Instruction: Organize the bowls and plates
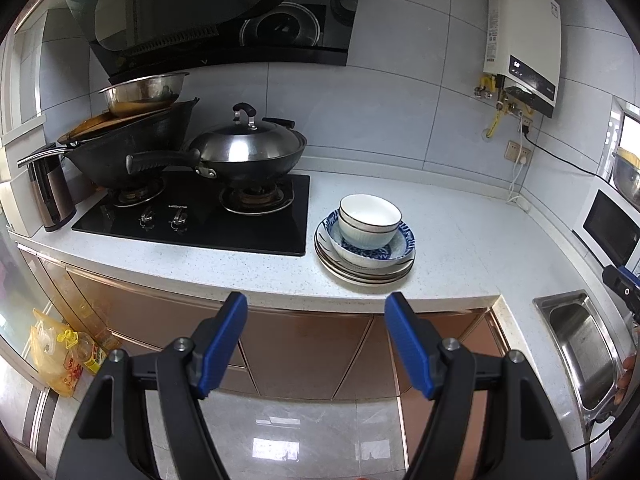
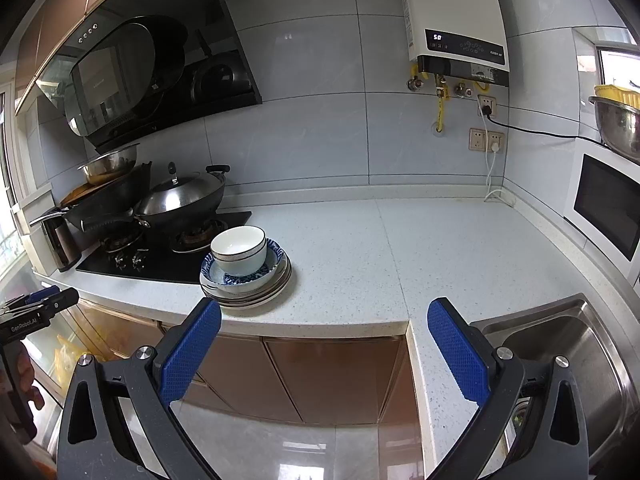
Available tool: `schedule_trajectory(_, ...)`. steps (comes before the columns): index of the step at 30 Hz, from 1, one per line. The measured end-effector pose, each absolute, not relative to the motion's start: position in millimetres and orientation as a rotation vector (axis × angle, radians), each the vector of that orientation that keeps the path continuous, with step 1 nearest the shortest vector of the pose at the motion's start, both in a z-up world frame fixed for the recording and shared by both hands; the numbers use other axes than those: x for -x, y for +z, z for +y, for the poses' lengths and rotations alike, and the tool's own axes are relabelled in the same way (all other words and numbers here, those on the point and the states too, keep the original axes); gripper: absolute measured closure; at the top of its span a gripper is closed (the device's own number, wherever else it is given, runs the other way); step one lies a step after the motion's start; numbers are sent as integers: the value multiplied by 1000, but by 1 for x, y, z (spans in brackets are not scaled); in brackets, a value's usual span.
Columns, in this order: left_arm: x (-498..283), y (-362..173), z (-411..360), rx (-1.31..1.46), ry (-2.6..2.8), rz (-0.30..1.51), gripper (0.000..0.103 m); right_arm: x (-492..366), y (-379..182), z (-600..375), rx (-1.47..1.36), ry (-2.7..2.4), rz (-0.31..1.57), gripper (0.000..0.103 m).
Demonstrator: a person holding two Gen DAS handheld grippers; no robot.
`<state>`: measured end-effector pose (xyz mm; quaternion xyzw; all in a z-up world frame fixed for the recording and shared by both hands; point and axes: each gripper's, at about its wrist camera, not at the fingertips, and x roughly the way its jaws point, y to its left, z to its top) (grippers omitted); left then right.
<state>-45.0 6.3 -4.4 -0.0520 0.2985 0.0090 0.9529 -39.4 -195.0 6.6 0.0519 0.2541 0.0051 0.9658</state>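
A white bowl point(image 1: 370, 218) sits nested in a blue-patterned bowl point(image 1: 402, 246), on a stack of plates point(image 1: 360, 272) on the speckled white counter point(image 1: 460, 248), right of the stove. The same stack shows in the right wrist view: white bowl point(image 2: 239, 248), blue bowl point(image 2: 272, 264), plates point(image 2: 248, 296). My left gripper point(image 1: 316, 312) is open and empty, held off the counter's front edge, just short of the stack. My right gripper point(image 2: 324, 318) is open and empty, in front of the counter, right of the stack. The left gripper also shows at the right view's left edge point(image 2: 44, 304).
A black gas stove point(image 1: 192, 216) carries a lidded wok point(image 1: 244, 152) and a second wok with a steel basin. A kettle point(image 1: 50, 188) stands at far left. A steel sink point(image 2: 568, 360) lies right, a microwave point(image 2: 608, 204) behind it. Brown cabinets run below.
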Motion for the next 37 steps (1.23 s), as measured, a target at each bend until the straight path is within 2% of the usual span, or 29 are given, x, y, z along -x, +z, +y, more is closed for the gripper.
schedule_trajectory(37, 50, -5, 4, 112, -30, 614, 32, 55, 7, -189, -119, -21, 509, 1)
